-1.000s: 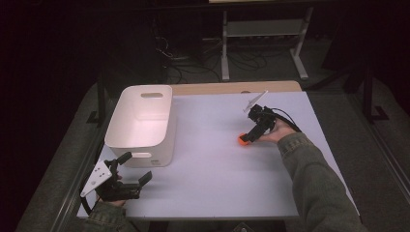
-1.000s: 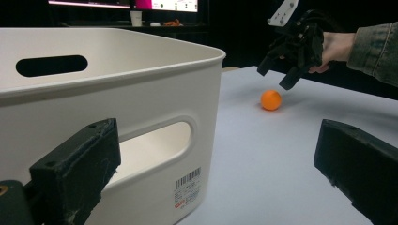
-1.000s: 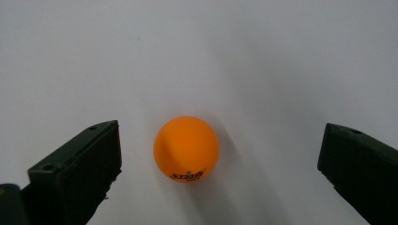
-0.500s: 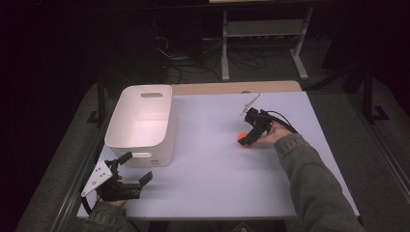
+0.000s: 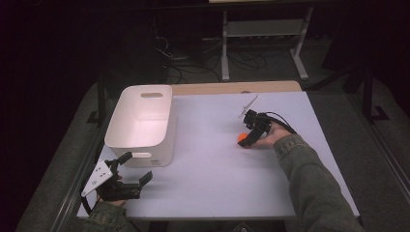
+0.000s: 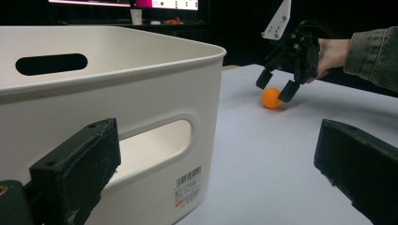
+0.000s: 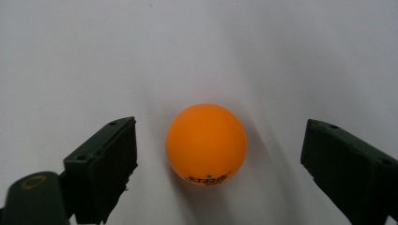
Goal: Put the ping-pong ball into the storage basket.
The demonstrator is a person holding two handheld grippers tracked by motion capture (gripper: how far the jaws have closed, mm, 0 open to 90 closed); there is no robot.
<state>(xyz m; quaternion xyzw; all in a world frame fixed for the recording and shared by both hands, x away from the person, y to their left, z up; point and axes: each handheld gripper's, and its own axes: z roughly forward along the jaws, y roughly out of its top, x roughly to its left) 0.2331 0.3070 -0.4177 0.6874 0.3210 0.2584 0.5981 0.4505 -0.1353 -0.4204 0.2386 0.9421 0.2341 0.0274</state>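
The right gripper point(image 5: 245, 140) points down over the small orange table-tennis ball point(image 5: 241, 138) on the right part of the white counter point(image 5: 212, 188); its jaws have just been closing, with the ball between them but clear gaps on both sides, so nothing is grasped. The left gripper point(image 5: 135, 170) lies released at the near left corner, just beside the white plastic tub with handle slots point(image 5: 140, 123)

Black jaws, grey plate point(image 5: 97, 176), olive sleeve point(image 5: 314, 188)
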